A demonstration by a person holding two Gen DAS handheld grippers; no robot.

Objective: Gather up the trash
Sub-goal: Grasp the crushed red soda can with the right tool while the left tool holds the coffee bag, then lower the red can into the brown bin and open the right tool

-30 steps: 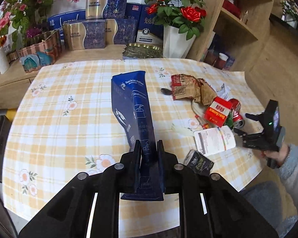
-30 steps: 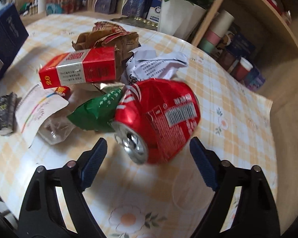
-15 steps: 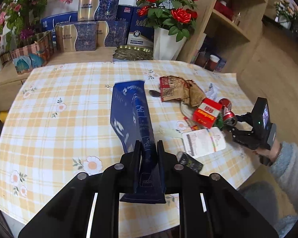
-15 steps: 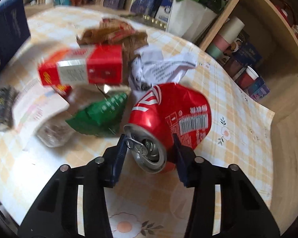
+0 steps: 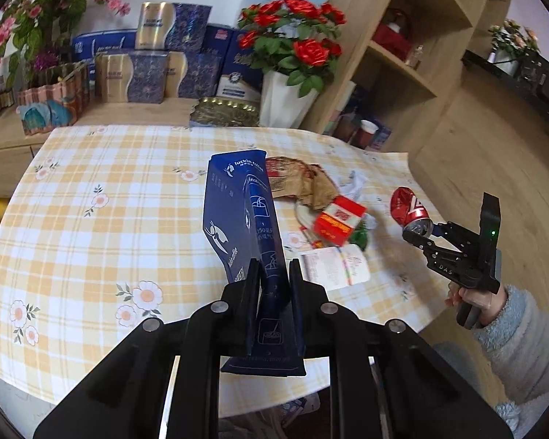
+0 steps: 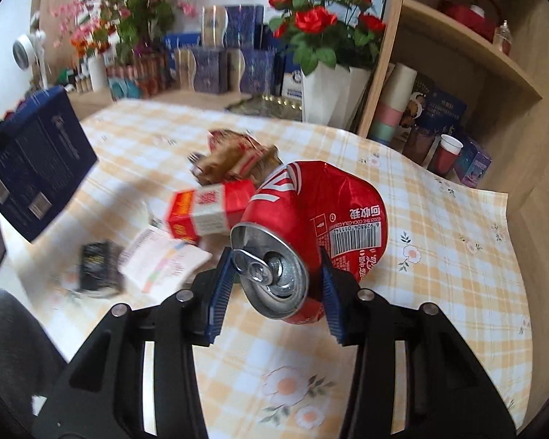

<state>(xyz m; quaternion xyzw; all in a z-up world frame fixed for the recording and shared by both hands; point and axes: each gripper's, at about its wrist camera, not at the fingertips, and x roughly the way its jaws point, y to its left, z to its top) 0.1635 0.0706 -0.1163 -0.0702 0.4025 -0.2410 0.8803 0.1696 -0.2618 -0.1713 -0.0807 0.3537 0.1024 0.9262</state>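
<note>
My left gripper (image 5: 272, 285) is shut on a dark blue paper bag (image 5: 239, 219) and holds it up over the checked table (image 5: 91, 226); the bag also shows at the left of the right wrist view (image 6: 33, 168). My right gripper (image 6: 276, 281) is shut on a crushed red cola can (image 6: 311, 226) and holds it above the table's right side; the can also shows in the left wrist view (image 5: 408, 208). On the table lie a red and white box (image 5: 338, 216), a crumpled brown wrapper (image 5: 303, 179), a white printed paper (image 5: 334, 267) and a green wrapper (image 5: 360, 234).
A small black packet (image 6: 99, 267) lies near the table's front edge. A white vase of red roses (image 5: 289, 98) and gift boxes (image 5: 146, 69) stand on a sideboard behind the table. A wooden shelf unit (image 5: 402, 55) stands at the right.
My right gripper closed on the red can and lifted it off the table. My left gripper rose and drew back with the blue bag.
</note>
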